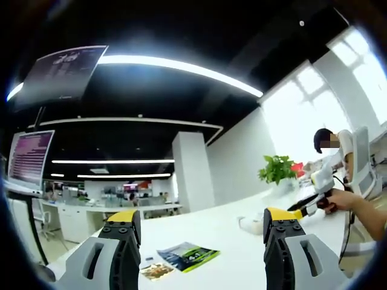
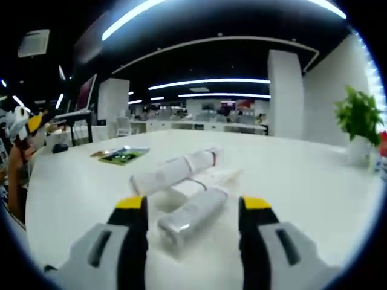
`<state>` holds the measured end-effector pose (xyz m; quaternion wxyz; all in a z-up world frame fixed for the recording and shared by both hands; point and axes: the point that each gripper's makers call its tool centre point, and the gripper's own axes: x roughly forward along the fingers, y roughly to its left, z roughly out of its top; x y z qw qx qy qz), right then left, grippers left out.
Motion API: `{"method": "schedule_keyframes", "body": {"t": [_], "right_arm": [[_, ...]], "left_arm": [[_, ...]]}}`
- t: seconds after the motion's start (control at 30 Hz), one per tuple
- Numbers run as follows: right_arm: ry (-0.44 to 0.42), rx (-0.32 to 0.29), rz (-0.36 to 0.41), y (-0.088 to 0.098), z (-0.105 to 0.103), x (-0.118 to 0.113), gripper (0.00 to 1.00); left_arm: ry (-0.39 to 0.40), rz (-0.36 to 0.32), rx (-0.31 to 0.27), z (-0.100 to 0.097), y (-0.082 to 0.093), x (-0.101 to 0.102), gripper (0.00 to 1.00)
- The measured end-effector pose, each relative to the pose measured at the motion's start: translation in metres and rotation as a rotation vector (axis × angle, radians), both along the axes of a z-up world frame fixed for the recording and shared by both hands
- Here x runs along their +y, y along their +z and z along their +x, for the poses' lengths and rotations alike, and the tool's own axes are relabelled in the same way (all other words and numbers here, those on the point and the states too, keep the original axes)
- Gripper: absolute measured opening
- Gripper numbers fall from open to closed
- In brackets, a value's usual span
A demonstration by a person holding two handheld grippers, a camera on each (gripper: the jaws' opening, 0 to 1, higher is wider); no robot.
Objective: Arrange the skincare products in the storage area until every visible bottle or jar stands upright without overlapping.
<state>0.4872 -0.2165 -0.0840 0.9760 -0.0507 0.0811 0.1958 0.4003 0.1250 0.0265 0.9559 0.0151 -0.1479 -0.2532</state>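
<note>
Several white skincare tubes lie on their sides on the white table [image 2: 314,199]. The nearest tube [image 2: 192,214] lies lengthwise between the spread jaws of my right gripper [image 2: 193,208], which is open and not closed on it. A longer tube [image 2: 175,171] lies across behind it, with a low white item [image 2: 190,188] between the two. In the left gripper view the same pile [image 1: 251,223] is a small white lump far ahead. My left gripper [image 1: 202,223] is open and holds nothing. A hand carries the right gripper [image 1: 317,196] at the right of that view.
Two brochures [image 1: 187,255] lie on the table near the left gripper, seen also as a brochure [image 2: 124,155] at the far left. A potted plant [image 2: 358,118] stands at the table's far right. A person [image 1: 331,145] sits beyond it. A monitor [image 1: 27,158] stands at left.
</note>
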Motion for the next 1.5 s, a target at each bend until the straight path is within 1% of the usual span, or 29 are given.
{"method": "schedule_keyframes", "body": {"t": [0.13,0.37,0.63,0.8,1.23,1.4,1.5], "right_arm": [[0.004,0.004,-0.003,-0.001,0.0,0.001,0.62],[0.003,0.011,-0.045,-0.004,0.001,0.004,0.62],[-0.01,0.022,-0.071,-0.008,0.001,0.003,0.6],[-0.035,0.026,-0.109,-0.01,0.001,-0.002,0.6],[-0.058,0.032,-0.117,-0.011,0.001,-0.012,0.57],[-0.082,0.043,-0.117,-0.011,0.0,-0.021,0.56],[-0.085,0.057,-0.131,-0.014,-0.001,-0.024,0.54]], "left_arm": [[0.001,-0.001,-0.004,-0.001,0.001,0.0,0.85],[0.001,0.0,-0.003,-0.001,0.001,0.0,0.85],[-0.002,0.005,0.0,-0.001,0.0,-0.002,0.85],[-0.001,0.004,-0.001,-0.002,0.0,-0.002,0.85],[-0.003,0.007,-0.001,-0.003,0.0,-0.003,0.85],[-0.003,0.009,0.0,-0.003,0.0,-0.003,0.85],[-0.003,0.008,0.0,-0.003,0.0,-0.002,0.85]]}}
